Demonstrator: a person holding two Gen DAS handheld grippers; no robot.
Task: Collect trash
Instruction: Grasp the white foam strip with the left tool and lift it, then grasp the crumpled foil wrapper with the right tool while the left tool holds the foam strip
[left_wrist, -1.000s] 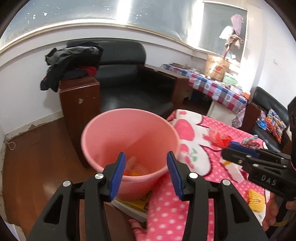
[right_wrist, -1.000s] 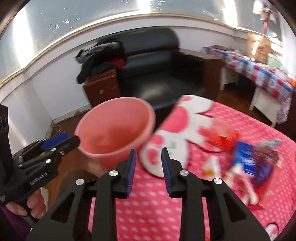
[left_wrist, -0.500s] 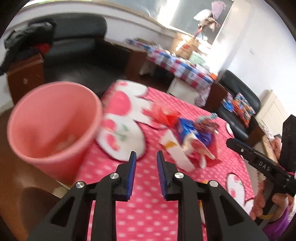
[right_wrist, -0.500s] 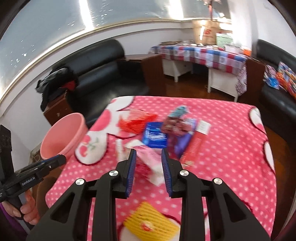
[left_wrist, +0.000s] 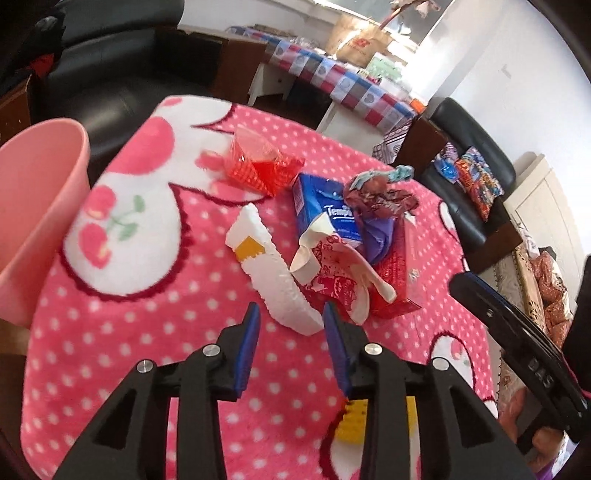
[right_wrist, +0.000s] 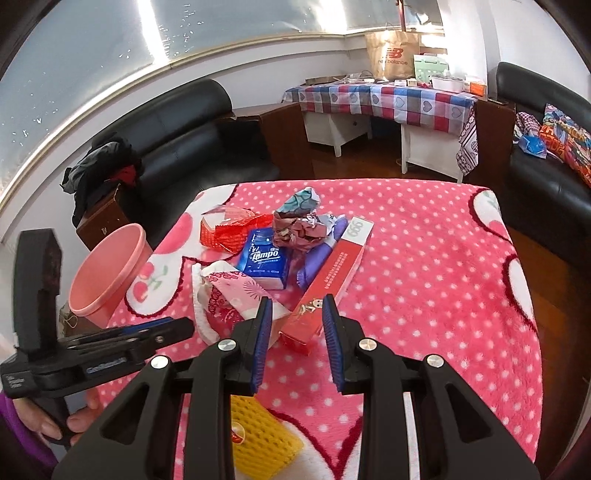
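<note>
White foam strip (left_wrist: 275, 275) is lying on the pink dotted blanket (left_wrist: 147, 332) over the counter, beside the pile of wrappers near the counter's middle. Its long axis is running away from the left claw (left_wrist: 291, 345), toward the far left corner, and its near end is sitting just ahead of the fingertips, not between them. The left claw is opening, moderately wide and holding nothing. The right claw (right_wrist: 297, 332) is standing narrow and empty, over the red box (right_wrist: 328, 280). The pink bin (left_wrist: 37, 206) is waiting off the counter's left edge.
</note>
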